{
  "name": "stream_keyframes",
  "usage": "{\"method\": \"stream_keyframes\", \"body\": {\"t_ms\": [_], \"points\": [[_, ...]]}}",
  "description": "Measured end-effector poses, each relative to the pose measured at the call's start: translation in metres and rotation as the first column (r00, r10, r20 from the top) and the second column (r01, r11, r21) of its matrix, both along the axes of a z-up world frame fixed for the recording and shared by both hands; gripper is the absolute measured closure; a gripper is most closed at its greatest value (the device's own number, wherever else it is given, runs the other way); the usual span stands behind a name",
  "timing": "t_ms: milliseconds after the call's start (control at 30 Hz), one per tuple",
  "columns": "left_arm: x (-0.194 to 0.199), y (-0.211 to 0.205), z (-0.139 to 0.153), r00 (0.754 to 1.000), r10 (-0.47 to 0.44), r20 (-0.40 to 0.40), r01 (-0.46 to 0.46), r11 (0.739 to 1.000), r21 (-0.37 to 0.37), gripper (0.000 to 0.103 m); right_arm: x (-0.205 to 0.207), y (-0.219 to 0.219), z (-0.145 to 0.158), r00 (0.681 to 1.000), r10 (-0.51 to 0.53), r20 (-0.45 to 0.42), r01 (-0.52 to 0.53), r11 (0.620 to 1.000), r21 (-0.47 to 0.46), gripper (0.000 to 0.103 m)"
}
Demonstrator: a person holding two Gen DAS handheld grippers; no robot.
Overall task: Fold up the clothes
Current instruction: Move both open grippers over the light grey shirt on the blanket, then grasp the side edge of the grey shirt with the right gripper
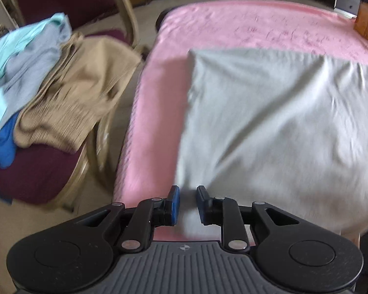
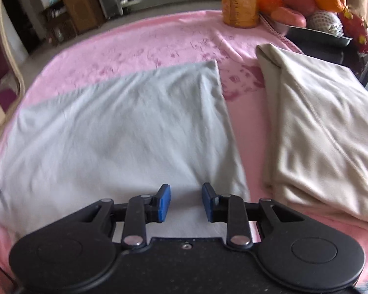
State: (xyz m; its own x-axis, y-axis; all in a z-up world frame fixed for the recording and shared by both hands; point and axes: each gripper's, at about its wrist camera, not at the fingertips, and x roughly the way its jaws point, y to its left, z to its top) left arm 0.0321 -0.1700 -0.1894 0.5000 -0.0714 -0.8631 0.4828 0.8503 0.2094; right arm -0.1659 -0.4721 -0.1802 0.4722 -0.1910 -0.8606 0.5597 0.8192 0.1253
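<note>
Grey cloth point(image 1: 269, 127), already folded into a rough rectangle, lies flat on the pink cover point(image 1: 233, 24) of the desk, its near edge under both tools. In the left wrist view its left edge runs just inside the desk's left side, with a strip of pink between. In the right wrist view its right edge slants away toward a far corner.

Left tool point(image 1: 188, 203) points down at the cloth's near left corner; its 2 blue pads stand apart with a narrow gap, and grey fabric shows in that gap, though the pads do not seem to press on it. Right tool point(image 2: 186, 202) hangs over the cloth's near right part, pads parted a little wider, nothing clamped between them.

Right of the grey cloth, apart from it across a band of pink, lies a folded beige garment point(image 2: 326, 132). Beyond that sit a yellow jar point(image 2: 240, 2) and a dark tray of fruit point(image 2: 316, 31).

Left of the desk, a chair point(image 1: 36, 171) with a maroon seat carries a heap of clothes point(image 1: 61, 93): tan, pale blue, mint and bright blue.
</note>
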Motion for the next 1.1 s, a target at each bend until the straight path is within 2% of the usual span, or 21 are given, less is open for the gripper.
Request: {"method": "stream_keyframes", "body": {"t_ms": [67, 133, 267, 367, 433, 500, 567, 633, 700, 733, 833, 900, 1033, 1100], "points": [[-0.005, 0.01, 0.005, 1.0, 0.014, -0.002, -0.014, 1.0, -0.016, 0.083, -0.015, -0.001, 0.003, 0.999, -0.044, -0.012, 0.044, 0.999, 0.019, 0.075], [-0.008, 0.018, 0.012, 1.0, 0.019, 0.0, -0.018, 0.997, -0.068, 0.083, -0.033, -0.006, 0.007, 0.994, -0.112, 0.008, 0.112, 0.992, 0.054, 0.075], [-0.012, 0.016, 0.021, 1.0, 0.001, 0.019, 0.002, 0.989, -0.149, 0.083, -0.063, -0.019, 0.016, 0.961, -0.227, 0.16, 0.193, 0.96, 0.202, 0.07], [-0.016, -0.002, 0.017, 0.999, -0.038, 0.013, 0.039, 0.989, -0.14, 0.082, -0.075, -0.028, 0.016, 0.924, -0.304, 0.232, 0.219, 0.919, 0.328, 0.064], [-0.016, -0.007, 0.013, 0.999, -0.053, 0.002, 0.052, 0.99, -0.134, 0.08, -0.081, -0.032, 0.009, 0.901, -0.357, 0.248, 0.23, 0.876, 0.425, 0.054], [-0.014, -0.008, 0.01, 0.998, -0.055, -0.008, 0.053, 0.991, -0.122, 0.077, -0.085, -0.033, -0.001, 0.887, -0.399, 0.233, 0.234, 0.823, 0.518, 0.053], [-0.01, -0.009, 0.007, 0.999, -0.05, -0.016, 0.047, 0.992, -0.115, 0.077, -0.088, -0.028, -0.015, 0.873, -0.437, 0.217, 0.22, 0.749, 0.625, 0.053], [-0.005, -0.01, 0.005, 0.999, -0.042, -0.031, 0.038, 0.992, -0.118, 0.077, -0.088, -0.023, -0.029, 0.862, -0.469, 0.193, 0.196, 0.66, 0.725, 0.053], [-0.004, -0.01, 0.004, 0.998, -0.039, -0.04, 0.034, 0.992, -0.121, 0.077, -0.081, -0.014, -0.04, 0.864, -0.474, 0.171, 0.176, 0.602, 0.779, 0.054], [-0.005, -0.011, 0.004, 0.998, -0.04, -0.04, 0.035, 0.992, -0.118, 0.077, -0.077, -0.01, -0.041, 0.868, -0.467, 0.168, 0.177, 0.609, 0.773, 0.056], [-0.005, -0.01, 0.005, 0.998, -0.04, -0.039, 0.035, 0.992, -0.118, 0.077, -0.064, -0.001, -0.035, 0.878, -0.446, 0.174, 0.199, 0.67, 0.715, 0.056], [-0.003, -0.009, 0.004, 0.999, -0.035, -0.042, 0.03, 0.992, -0.122, 0.077, -0.059, 0.0, -0.035, 0.877, -0.455, 0.157, 0.226, 0.678, 0.699, 0.057], [0.001, -0.007, 0.004, 0.998, -0.027, -0.049, 0.02, 0.991, -0.132, 0.077, -0.052, 0.006, -0.034, 0.87, -0.475, 0.133, 0.256, 0.666, 0.701, 0.054], [0.001, -0.007, 0.005, 0.998, -0.025, -0.051, 0.018, 0.991, -0.134, 0.077, -0.051, 0.008, -0.043, 0.856, -0.501, 0.125, 0.249, 0.612, 0.751, 0.053]]}}
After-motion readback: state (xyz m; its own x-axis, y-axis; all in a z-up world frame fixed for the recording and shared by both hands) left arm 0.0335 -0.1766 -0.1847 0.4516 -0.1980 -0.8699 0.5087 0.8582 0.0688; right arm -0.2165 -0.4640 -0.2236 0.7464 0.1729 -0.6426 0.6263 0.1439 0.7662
